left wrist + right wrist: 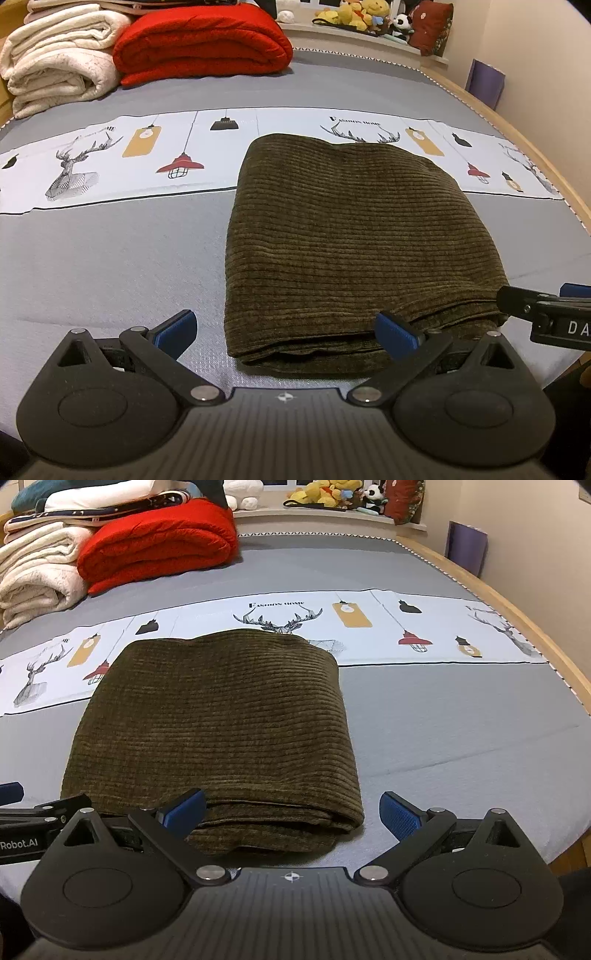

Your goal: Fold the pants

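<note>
Though both claws, left [286, 330] and right [293, 810], gape wide and empty, pants [343, 240] lie on bed [110, 258] compactly folded: task seemingly done.

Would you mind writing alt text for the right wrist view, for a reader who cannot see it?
Olive-brown corduroy pants lie folded into a thick rectangle on a grey bed, directly ahead of the open right gripper, whose blue-padded fingers hold nothing. A folded red blanket and cream blankets sit at the far left; plush toys line the shelf behind.
</note>
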A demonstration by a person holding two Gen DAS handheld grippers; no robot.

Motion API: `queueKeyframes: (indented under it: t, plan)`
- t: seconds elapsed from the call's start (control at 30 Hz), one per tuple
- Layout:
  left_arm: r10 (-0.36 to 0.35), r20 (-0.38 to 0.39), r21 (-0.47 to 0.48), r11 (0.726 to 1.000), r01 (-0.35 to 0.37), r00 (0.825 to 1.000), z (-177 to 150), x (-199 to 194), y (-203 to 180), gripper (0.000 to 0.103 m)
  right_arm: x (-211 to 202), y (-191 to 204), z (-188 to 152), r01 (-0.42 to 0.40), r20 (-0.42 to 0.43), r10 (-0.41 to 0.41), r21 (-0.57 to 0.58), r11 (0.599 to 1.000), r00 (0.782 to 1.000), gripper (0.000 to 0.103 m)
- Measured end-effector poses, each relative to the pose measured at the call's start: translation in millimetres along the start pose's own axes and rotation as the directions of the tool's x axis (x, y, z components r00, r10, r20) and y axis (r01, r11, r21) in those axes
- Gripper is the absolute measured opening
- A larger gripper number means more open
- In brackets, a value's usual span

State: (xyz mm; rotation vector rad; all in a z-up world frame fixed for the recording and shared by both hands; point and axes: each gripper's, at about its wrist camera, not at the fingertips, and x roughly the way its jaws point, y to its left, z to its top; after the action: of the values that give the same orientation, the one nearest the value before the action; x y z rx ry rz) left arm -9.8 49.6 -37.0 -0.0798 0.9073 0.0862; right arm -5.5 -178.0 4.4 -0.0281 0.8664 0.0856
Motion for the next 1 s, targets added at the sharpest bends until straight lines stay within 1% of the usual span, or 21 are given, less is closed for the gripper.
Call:
queueKeyframes:
  t: [0.5, 0.83, 1.0]
  plan:
    - [-0.012, 0.001, 0.022, 1.0, 0.012, 1.0, -2.2, -0.4, -3.7, 0.103, -0.7, -0.4, 0.6, -0.005, 0.001, 0.005, 0.009, 1.0, 1.0, 0.1]
    - [-0.02, -0.002, 0.011, 1.0, 0.02, 1.0, -2.5, -0.9, -0.6, 0.103, 0.2, 2.2, -0.6, 0.001, -0.004, -0.001, 0.002, 1.0, 1.0, 0.1]
    - [-0.026, 0.002, 0.027, 0.999, 0.026, 1.0, -3.4, -0.9, -3.6, 0.103, 0.7, 1.5, -0.4, 0.003, -0.006, -0.003, 0.002, 1.0, 1.0, 0.1]
